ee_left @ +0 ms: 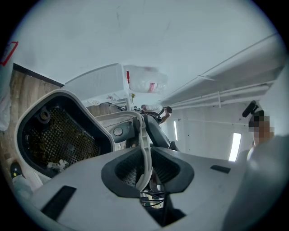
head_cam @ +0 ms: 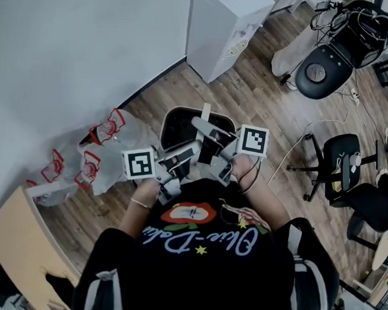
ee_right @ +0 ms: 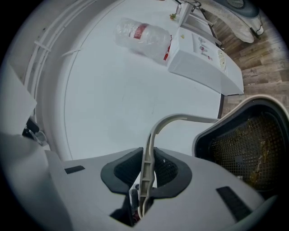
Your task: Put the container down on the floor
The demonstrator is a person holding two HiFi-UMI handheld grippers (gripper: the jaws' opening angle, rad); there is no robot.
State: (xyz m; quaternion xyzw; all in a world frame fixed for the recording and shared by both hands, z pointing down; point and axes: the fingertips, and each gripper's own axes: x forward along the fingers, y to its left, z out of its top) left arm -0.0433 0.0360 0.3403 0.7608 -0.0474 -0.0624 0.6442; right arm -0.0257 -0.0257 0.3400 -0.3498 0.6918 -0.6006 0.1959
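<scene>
The container (head_cam: pixel 184 125), a dark tub with a pale rim and a mesh-lined inside, is just beyond the two grippers in front of the person's chest. In the head view it shows over the wooden floor (head_cam: pixel 251 89), close to the white wall (head_cam: pixel 76 43); whether its base touches the boards cannot be told. The left gripper (head_cam: pixel 186 154) is clenched on a thin pale handle (ee_left: pixel 143 140) that stands edge-on between its dark pads and curves up and away toward the tub's rim. In that gripper's own view the tub's open mouth faces the camera at the left. The right gripper (head_cam: pixel 211 144) is likewise clamped on a thin pale handle strip, which arches up and to the right to meet the rim, with the mesh interior at the right. The two grippers sit close together, their marker cubes on the outer sides. To the left of the tub, clear plastic bags with red print (head_cam: pixel 98 152) lie against the wall. A white cabinet (head_cam: pixel 223 27) stands farther off along the same wall with a plastic bottle (ee_right: pixel 142 35) lying on top. A black office chair (head_cam: pixel 342 169) stands well apart at the right.
</scene>
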